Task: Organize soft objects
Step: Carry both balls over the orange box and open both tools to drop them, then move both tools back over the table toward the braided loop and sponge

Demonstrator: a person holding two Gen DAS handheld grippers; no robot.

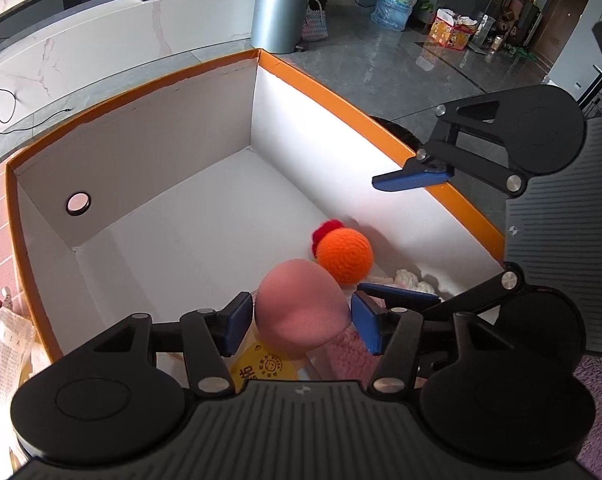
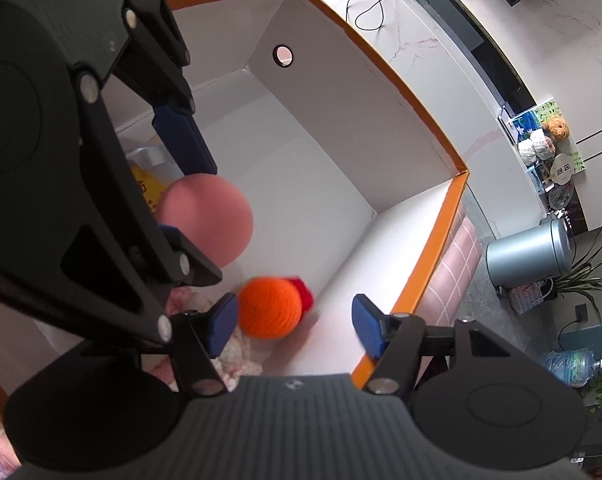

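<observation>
A white box with an orange rim fills both views. A pink egg-shaped sponge sits blurred between the pads of my left gripper; the jaws stand apart and do not squeeze it. An orange knitted ball with a red tuft lies low in the box by the right wall. My right gripper is open around it, the ball close to one finger and well clear of the other.
Under the sponge lie a yellow packet and pink fluffy cloth, with a white fluffy piece in the corner. A plastic bag lies outside the box's left wall. A grey bin and water bottle stand beyond.
</observation>
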